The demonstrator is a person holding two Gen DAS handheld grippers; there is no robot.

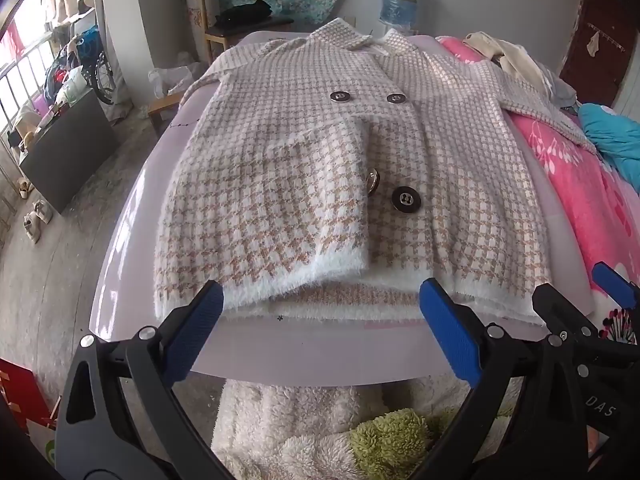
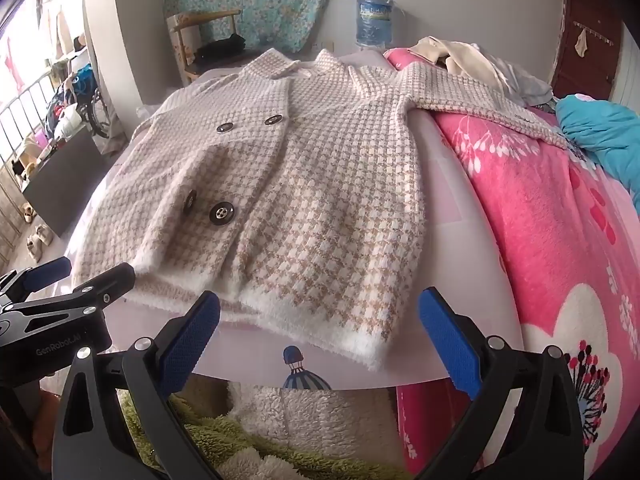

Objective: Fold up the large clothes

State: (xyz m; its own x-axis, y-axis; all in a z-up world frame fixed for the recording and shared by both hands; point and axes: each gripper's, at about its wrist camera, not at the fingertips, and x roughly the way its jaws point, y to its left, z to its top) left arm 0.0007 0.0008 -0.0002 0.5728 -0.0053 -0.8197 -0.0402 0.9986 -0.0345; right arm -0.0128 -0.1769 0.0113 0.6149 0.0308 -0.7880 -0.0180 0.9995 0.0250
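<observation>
A beige-and-white houndstooth coat (image 1: 320,152) with dark round buttons lies face up on a pale board (image 1: 132,240), collar at the far end; it also shows in the right wrist view (image 2: 312,184). Its left sleeve is folded in across the front (image 1: 276,208); its right sleeve (image 2: 492,108) stretches out onto the pink blanket. My left gripper (image 1: 320,320) is open and empty just before the white hem. My right gripper (image 2: 320,324) is open and empty near the hem's right corner. Each gripper shows at the edge of the other's view.
A pink flowered blanket (image 2: 540,220) covers the bed at right, with a teal cloth (image 2: 600,136) and cream clothes (image 2: 460,56) at its far end. A fluffy white-and-green garment (image 1: 320,432) lies below the board's near edge. A wooden chair (image 1: 236,12) and water jug (image 1: 400,0) stand behind.
</observation>
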